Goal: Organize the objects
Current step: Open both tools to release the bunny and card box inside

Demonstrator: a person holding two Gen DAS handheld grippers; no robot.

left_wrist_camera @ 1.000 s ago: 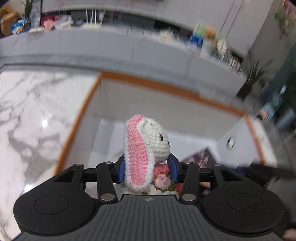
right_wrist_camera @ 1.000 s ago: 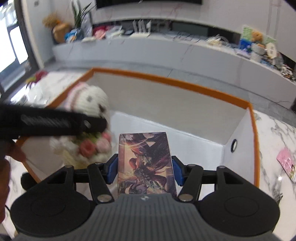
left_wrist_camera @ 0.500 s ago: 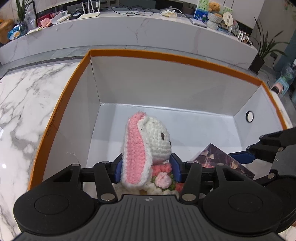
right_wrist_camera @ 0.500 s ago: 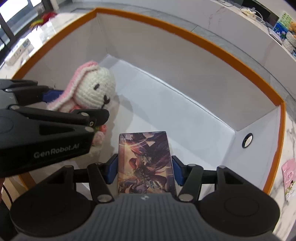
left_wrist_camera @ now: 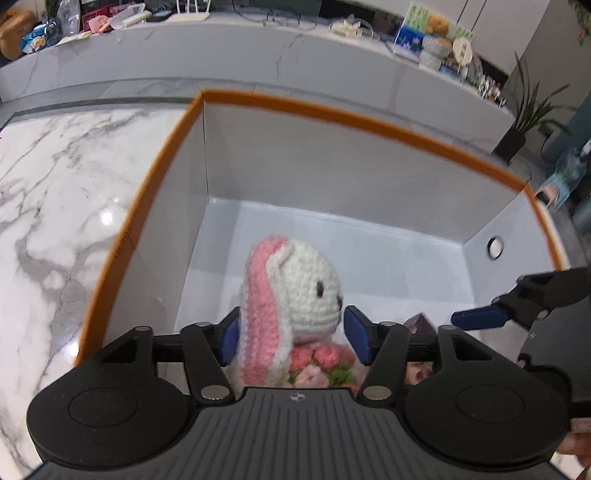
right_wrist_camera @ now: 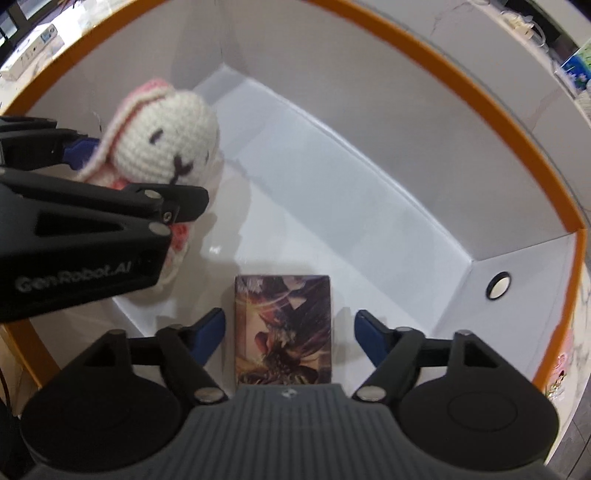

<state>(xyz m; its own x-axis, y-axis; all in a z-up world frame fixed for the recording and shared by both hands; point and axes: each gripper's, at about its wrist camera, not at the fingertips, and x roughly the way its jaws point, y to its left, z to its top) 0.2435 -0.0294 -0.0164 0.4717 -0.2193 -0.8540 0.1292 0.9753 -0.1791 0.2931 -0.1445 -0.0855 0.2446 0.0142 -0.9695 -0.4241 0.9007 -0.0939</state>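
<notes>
Lettering "GenRobot.AI" stands in grey on the black side of the left gripper [right_wrist_camera: 79,168]; nothing else is legible.

Off to the left, a white marble tabletop [left_wrist_camera: 55,206] with grey veins catches a bright glare. Behind it runs a long pale counter [left_wrist_camera: 258,62], cluttered at the right end with a teddy bear [left_wrist_camera: 437,24], a round sign [left_wrist_camera: 463,48] and small figurines [left_wrist_camera: 489,88]. A potted plant [left_wrist_camera: 526,122] stands at the far right. In the right wrist view, a pink card [right_wrist_camera: 559,380] lies on marble.
</notes>
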